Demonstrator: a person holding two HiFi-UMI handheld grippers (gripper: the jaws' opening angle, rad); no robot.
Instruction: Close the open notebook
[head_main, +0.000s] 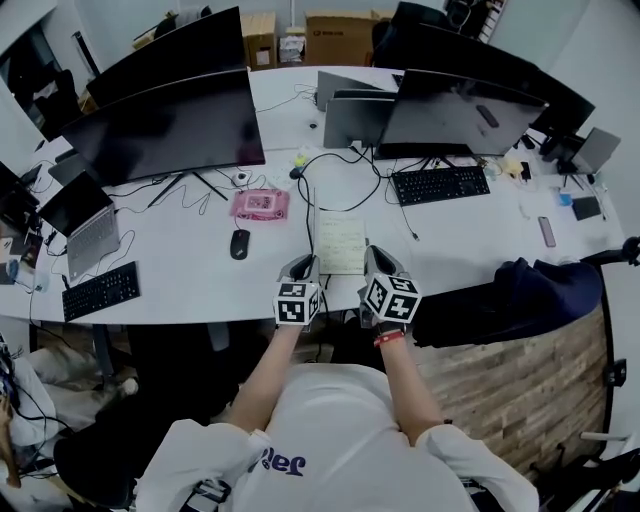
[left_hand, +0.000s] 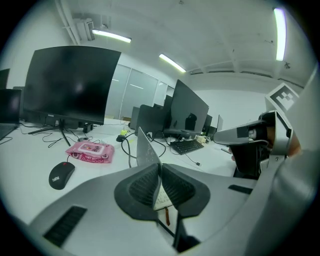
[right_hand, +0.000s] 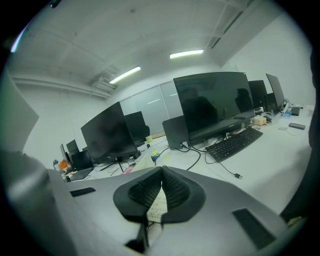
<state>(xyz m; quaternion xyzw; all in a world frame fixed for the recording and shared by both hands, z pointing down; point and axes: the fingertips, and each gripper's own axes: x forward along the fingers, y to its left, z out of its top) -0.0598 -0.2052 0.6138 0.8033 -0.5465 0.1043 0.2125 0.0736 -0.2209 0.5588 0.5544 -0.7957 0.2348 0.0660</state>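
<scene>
a: head view first. where's the notebook?
b: the notebook (head_main: 341, 243) lies open on the white desk (head_main: 470, 230), just ahead of both grippers. its left cover (head_main: 312, 220) stands up on edge. the left gripper (head_main: 303, 266) is at that cover, the right gripper (head_main: 379, 260) by the page's near right corner.
a: left gripper view?
b: jaws almost together, pads pinching the upright grey cover. a black mouse (left_hand: 61, 174) and a pink pack (left_hand: 91, 150) lie to its left.
a: right gripper view?
b: jaw tips meet, and i can make out nothing between them. the written page (right_hand: 156, 206) shows just beneath.
</scene>
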